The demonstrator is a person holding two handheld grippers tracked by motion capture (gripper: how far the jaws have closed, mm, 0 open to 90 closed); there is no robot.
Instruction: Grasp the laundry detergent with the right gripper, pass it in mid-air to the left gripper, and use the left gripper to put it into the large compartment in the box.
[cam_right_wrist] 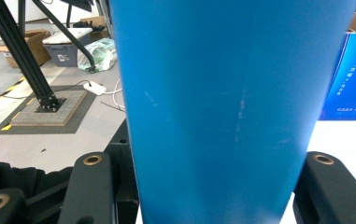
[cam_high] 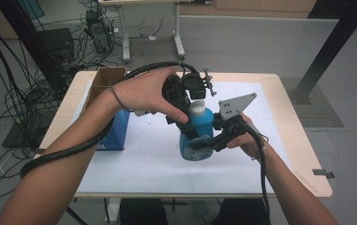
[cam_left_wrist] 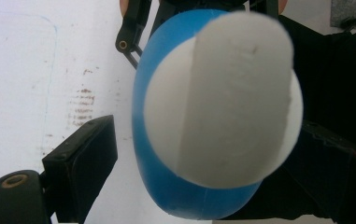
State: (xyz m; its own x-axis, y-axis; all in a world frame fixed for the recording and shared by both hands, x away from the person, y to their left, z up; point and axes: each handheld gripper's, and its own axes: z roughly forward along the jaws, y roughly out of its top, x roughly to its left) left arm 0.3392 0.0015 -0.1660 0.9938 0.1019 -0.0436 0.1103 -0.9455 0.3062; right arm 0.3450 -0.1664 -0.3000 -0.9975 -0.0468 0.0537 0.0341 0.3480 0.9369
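While the right gripper [cam_high: 203, 143] is clamped on the blue bottle [cam_high: 198, 136] at the frame centre, the left gripper [cam_high: 190, 101] stands spread around the white cap [cam_left_wrist: 222, 98]. I judge it should centre on the cap before closing.

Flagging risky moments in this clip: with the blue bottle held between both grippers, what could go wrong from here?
1. The blue bottle is clamped low on its body by the right gripper; twisting the white cap could make it slip or tip.
2. The left gripper looks open around the cap, so it may close off-centre and skid off.
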